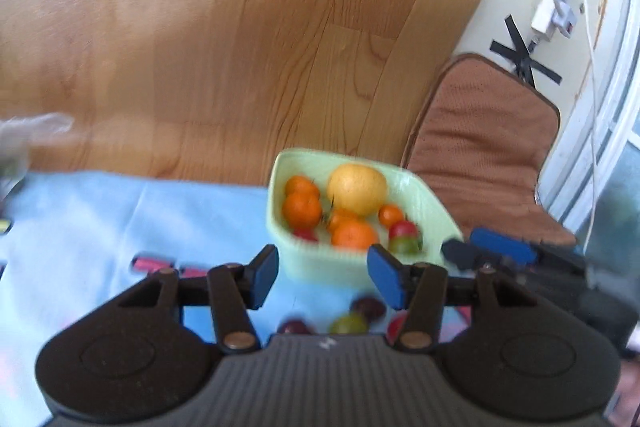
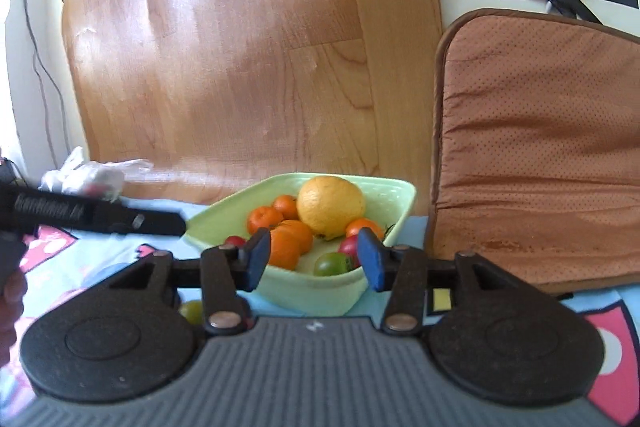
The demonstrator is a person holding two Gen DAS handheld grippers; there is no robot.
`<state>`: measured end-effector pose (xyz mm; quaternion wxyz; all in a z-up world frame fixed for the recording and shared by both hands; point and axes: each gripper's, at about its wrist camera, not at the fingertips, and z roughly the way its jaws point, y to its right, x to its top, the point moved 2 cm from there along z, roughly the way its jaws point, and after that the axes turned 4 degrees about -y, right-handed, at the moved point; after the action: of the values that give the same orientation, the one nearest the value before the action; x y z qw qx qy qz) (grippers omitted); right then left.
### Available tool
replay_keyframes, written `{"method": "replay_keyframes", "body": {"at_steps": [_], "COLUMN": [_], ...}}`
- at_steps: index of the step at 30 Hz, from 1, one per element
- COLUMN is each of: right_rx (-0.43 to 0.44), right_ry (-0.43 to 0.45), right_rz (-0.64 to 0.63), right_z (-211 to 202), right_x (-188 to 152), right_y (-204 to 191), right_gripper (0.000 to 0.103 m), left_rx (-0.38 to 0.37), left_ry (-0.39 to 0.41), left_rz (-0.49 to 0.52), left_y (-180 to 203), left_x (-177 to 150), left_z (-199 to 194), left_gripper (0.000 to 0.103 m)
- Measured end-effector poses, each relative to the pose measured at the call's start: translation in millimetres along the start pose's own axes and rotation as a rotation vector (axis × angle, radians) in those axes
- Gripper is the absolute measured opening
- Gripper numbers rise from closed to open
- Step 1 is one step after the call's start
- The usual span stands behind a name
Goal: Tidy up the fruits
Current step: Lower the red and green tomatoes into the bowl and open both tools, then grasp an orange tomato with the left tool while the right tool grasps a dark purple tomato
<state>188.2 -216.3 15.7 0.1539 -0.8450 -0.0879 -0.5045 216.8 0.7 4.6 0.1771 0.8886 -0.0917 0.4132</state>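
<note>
A pale green bowl stands on the blue cloth. It holds a large yellow citrus, several tangerines, a red tomato and a green tomato. Loose tomatoes, dark red and green, lie on the cloth in front of the bowl. My left gripper hovers open over the bowl's near rim, its jaws empty. From the right, my right gripper is also open and empty just short of the bowl.
A brown cushion lies right of the bowl, close to its side. Beyond the bowl stretches a wooden floor board. A crumpled plastic bag sits at the far left. A power strip with cable lies at the far right.
</note>
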Motion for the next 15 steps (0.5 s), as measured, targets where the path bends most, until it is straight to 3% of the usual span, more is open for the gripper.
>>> {"method": "replay_keyframes", "body": {"at_steps": [7, 12, 15], "right_rx": [0.089, 0.073, 0.08], "right_ry": [-0.11, -0.201, -0.233], "right_rz": [0.02, -0.037, -0.041], "right_z": [-30, -18, -8], "right_x": [-30, -45, -43], "right_y": [-17, -32, -36], "right_gripper": [0.051, 0.051, 0.051], "left_rx": [0.039, 0.11, 0.14], "left_ry": [-0.047, -0.088, -0.087], "left_rz": [0.067, 0.101, 0.102], "left_y": [8, 14, 12], "left_x": [-38, -52, -58], "left_z": [-13, 1, 7], "left_gripper": [0.056, 0.057, 0.053]}}
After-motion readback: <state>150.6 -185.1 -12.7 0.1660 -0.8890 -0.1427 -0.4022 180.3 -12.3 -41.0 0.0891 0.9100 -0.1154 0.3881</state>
